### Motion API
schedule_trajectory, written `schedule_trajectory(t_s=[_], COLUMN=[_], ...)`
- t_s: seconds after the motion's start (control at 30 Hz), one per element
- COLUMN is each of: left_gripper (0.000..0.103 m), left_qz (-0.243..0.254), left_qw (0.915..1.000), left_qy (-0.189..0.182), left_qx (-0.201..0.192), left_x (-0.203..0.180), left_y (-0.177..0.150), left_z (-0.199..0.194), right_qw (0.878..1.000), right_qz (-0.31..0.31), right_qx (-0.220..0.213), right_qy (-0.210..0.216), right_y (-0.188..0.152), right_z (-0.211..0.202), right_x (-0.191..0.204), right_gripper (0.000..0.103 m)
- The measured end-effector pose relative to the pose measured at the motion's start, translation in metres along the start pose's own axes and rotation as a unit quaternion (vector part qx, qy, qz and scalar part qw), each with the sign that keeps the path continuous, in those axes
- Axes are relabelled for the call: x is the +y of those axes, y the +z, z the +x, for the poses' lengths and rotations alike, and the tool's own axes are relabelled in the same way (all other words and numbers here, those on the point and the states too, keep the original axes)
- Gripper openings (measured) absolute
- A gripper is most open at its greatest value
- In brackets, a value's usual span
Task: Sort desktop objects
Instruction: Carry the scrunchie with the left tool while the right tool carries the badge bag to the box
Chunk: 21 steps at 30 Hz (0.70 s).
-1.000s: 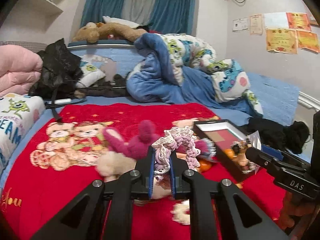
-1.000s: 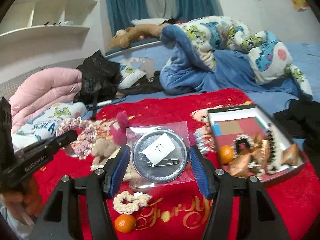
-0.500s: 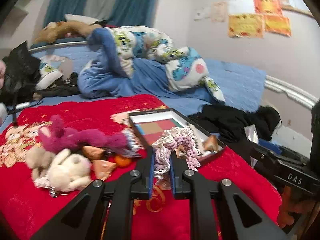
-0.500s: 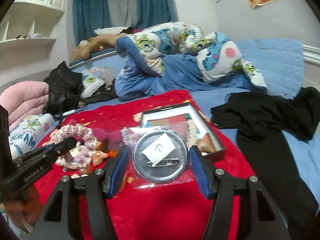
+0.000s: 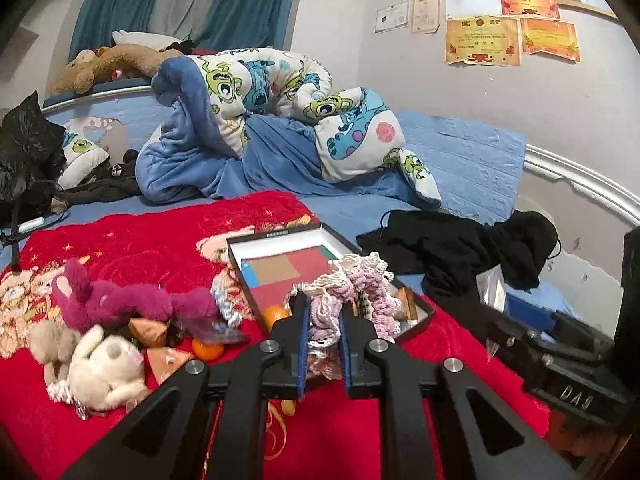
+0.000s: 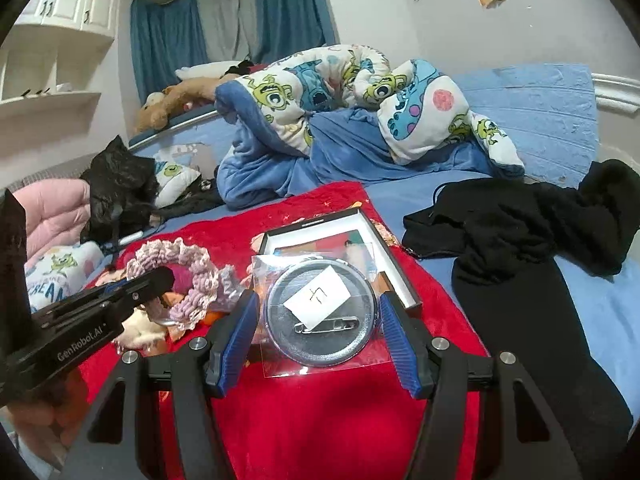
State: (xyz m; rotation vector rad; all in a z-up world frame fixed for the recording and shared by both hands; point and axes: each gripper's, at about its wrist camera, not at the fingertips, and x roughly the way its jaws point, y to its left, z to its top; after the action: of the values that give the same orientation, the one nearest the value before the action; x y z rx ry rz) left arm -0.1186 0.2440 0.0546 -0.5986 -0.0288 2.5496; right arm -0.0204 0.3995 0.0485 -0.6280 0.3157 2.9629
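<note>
One crocheted scrunchie (image 5: 352,292) in pink and cream is pinched between the left gripper (image 5: 324,344) pads, and one round pin badge (image 6: 320,314) in its clear sleeve (a paper slip and a safety pin show on its back) is clamped across its width by the right gripper (image 6: 320,344). One black shallow tray (image 5: 240,250) lies on the red blanket (image 5: 140,240), holding coloured cards, an orange and some small items too cluttered to count. Left of the tray sit two plush toys, one magenta (image 5: 120,304) and one cream (image 5: 104,364), with a second orange (image 5: 206,350) between them and the tray. Black clothing (image 6: 520,232) is heaped to the right on the blue sheet, and a cartoon-print duvet (image 5: 260,92) is bunched behind. Both grippers are held above the blanket, pointing toward the tray; the scrunchie hangs over the tray's near end, and the badge hides its near corner from the right wrist view.
</note>
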Motion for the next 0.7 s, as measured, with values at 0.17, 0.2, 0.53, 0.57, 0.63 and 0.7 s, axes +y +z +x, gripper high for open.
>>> schedule_trajectory(t_s=[0.17,0.2,0.53,0.57,0.63,0.7], left_gripper=[0.013,0.013,0.013,0.013,0.013,0.013], left_qz=[0.014,0.017,0.010,0.008,0.009,0.006], left_qw=[0.9999,0.9998,0.9988,0.9986,0.9976,0.9971], left_qy=[0.008,0.011,0.044,0.047,0.062,0.063], left_qx=[-0.002,-0.002,0.020,0.022,0.031,0.043], left_x=[-0.008,-0.010,0.001,0.004,0.014,0.023], left_y=[0.022,0.026,0.056,0.057,0.057,0.054], left_z=[0.013,0.016,0.090,0.098,0.123,0.144], right_qw=[1.000,1.000,0.999,0.999,0.998,0.998], right_qz=[0.011,0.008,-0.029,-0.034,-0.045,-0.053], right_qx=[-0.004,-0.005,0.014,0.018,0.033,0.039], right_qy=[0.009,0.009,0.006,0.006,0.005,0.005], right_y=[0.015,0.019,0.057,0.060,0.065,0.070], right_z=[0.015,0.019,0.085,0.094,0.115,0.136], right_x=[-0.001,0.000,0.006,0.005,0.003,0.000], right_gripper=[0.060,0.060,0.060,0.060,0.060,0.060])
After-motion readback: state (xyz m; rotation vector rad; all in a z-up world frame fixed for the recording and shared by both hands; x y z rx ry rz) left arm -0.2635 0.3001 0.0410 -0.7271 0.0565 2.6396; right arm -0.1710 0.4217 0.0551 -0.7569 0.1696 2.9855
